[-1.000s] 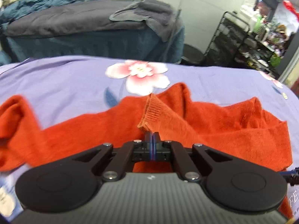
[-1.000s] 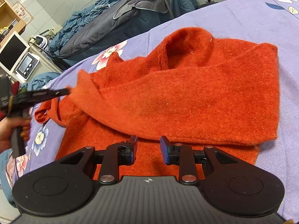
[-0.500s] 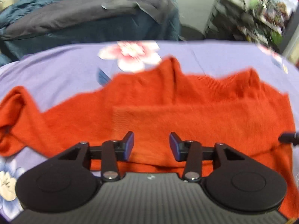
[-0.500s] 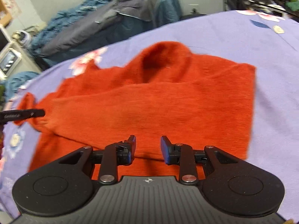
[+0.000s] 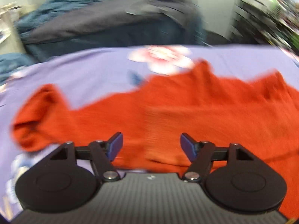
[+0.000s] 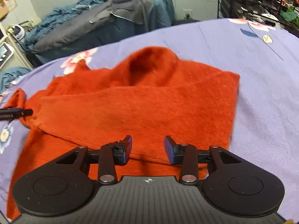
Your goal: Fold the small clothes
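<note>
On the purple sheet (image 6: pixel 261 71) the orange sweater (image 6: pixel 142 108) lies soft, light and floppy, so with your left gripper (image 5: pixel 151 146) and right gripper (image 6: pixel 148 149) both released and empty, pinch its thicker ribbed edges

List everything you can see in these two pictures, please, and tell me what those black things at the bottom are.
Fuzzy orange knitted sweater: one, orange-red, spread on the bed, one sleeve folded across its body.
Lilac bedsheet with pink flower prints: one, under the sweater.
Pile of grey and blue bedding: one heap, behind the bed by the wall.
Black wire shelf rack: one, cluttered, far right corner.
White device with a screen: one, left edge.
Left tongs: one pair, black with blue pads, open, over the sweater's near edge.
Right tongs: one pair, black with blue pads, open, over the sweater's lower edge. Both are hand-held.
</note>
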`<state>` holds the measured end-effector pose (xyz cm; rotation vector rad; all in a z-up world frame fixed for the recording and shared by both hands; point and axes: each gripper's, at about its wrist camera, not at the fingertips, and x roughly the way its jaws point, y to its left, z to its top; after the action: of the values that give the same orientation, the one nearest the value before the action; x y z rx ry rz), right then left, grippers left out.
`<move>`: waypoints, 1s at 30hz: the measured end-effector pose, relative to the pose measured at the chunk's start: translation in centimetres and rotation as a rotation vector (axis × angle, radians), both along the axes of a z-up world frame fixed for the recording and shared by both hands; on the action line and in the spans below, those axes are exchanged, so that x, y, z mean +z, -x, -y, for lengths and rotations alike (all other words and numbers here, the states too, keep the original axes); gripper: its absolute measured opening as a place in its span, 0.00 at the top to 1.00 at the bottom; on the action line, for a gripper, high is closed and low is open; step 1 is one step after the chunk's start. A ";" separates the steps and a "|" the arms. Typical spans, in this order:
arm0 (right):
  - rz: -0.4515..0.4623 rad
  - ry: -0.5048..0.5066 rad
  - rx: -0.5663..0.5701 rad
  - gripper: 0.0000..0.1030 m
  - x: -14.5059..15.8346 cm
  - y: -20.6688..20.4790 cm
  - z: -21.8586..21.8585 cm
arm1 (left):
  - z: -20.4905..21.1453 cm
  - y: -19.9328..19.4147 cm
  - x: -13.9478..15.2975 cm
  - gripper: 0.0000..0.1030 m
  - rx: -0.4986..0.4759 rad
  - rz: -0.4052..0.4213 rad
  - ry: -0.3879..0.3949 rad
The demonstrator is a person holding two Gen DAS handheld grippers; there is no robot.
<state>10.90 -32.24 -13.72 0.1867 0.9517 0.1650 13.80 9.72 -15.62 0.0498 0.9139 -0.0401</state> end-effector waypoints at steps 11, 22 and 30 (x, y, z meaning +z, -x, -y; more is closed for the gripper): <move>0.006 -0.037 0.036 0.36 1.9 0.0 -2.2 | -18.0 0.6 -1.2 0.35 0.574 -0.039 -0.022; -0.001 0.003 0.082 0.36 3.0 0.0 -3.7 | -21.3 -1.9 -2.9 0.89 0.570 0.048 0.081; -0.004 -0.047 0.053 0.36 2.6 0.2 -3.6 | -27.3 -0.7 6.5 0.89 0.758 0.330 -0.071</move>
<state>10.72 -28.61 -11.12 0.2049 0.9574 0.2362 14.53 37.06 -9.14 -0.2204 0.5578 0.6865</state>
